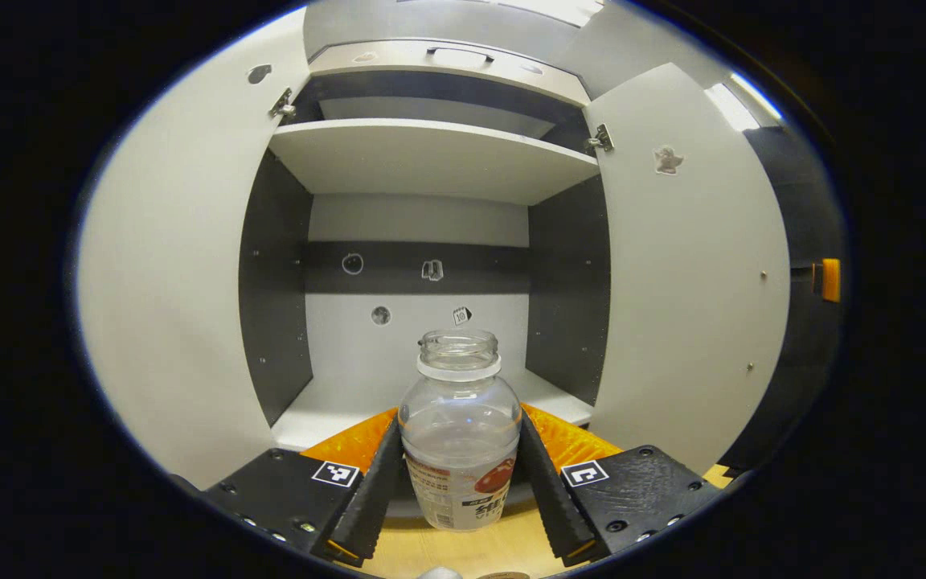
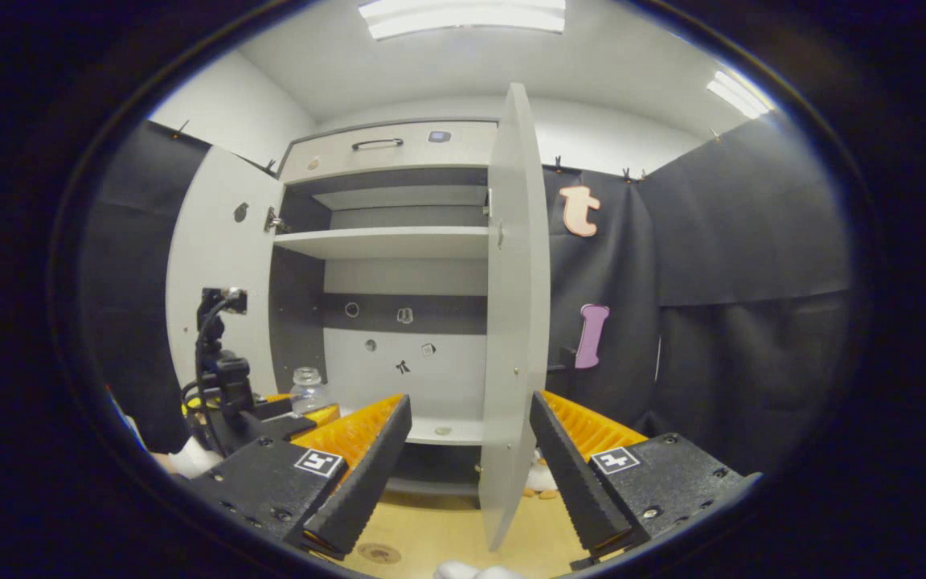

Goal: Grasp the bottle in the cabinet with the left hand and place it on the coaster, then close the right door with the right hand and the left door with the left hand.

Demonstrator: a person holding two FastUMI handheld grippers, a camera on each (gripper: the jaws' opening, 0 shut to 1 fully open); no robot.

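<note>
A: Left gripper view, left to right: left door [image 1: 174,265] swung wide at frame left, cabinet [image 1: 423,161] open at centre, right door [image 1: 696,265] ajar at frame right. Low centre, left claw [image 1: 460,474] pinching the bottle [image 1: 460,434], both fingers pressed to its sides, cap off, upright, over the table [image 1: 463,547] just in front of the cabinet floor.

B: Best handled by keeping it vertical, lowering gently, releasing only once seated flat on the coaster [image 2: 377,552]. Right gripper view: left claw [image 2: 270,414] with bottle [image 2: 308,388] at lower left; right claw [image 2: 469,474] spread wide, holding nothing, right door [image 2: 515,322] edge-on between its fingers.

A: Coaster possibly that round disc at bottom centre; cut off, hard to confirm. Bottle base hidden behind fingers, so unclear whether touching the table.
</note>
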